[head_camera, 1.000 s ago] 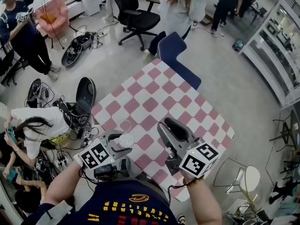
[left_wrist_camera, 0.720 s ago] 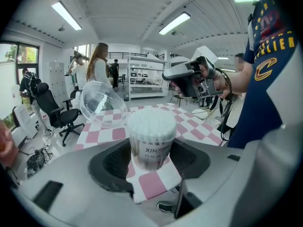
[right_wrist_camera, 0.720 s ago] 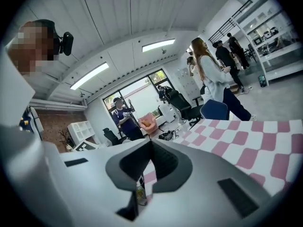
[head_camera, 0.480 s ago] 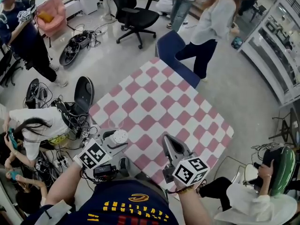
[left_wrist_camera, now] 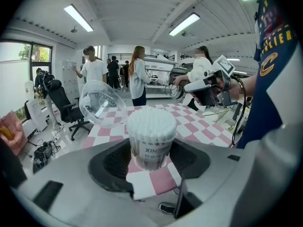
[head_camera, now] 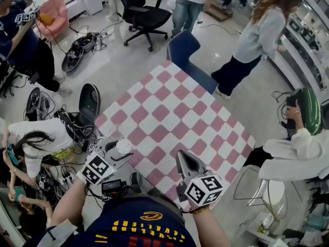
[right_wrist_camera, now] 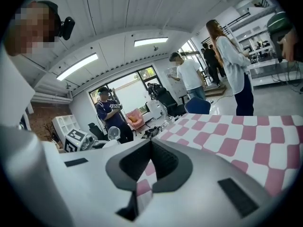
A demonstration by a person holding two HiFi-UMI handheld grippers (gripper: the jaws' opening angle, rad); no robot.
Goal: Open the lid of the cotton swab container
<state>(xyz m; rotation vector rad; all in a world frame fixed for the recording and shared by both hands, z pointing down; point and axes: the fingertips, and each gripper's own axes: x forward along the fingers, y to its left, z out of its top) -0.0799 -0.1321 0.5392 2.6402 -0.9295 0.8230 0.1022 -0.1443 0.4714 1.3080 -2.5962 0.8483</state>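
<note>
The container (left_wrist_camera: pixel 151 143) is pinched upright between the jaws of the left tool (head_camera: pixel 118 150), its sides taken by the dark pads just below the packed white swabs (left_wrist_camera: pixel 151 121), which are bared at the top. It is held over the near left corner of the checked tabletop (head_camera: pixel 169 107), and whether its base rests there cannot be told. The clear lid (left_wrist_camera: pixel 101 104) is seen tipped back, just beside the container's rim on the side away from the right tool; whether it hangs by a hinge or merely leans there cannot be made out. The right tool (right_wrist_camera: pixel 150 159) is pressed together with nothing between its jaws, only the tabletop showing beyond them, and it is kept low near the front edge, well apart from the container. With the swabs uncovered, the opening itself is judged to be done, and the step in hand appears to be the holding of the opened container before it is set down. For the next move the container would need to be kept level so that no swabs are shed, lowered until its base is borne by the tabletop, and only then let go, with the lid left clear of the pads
</note>
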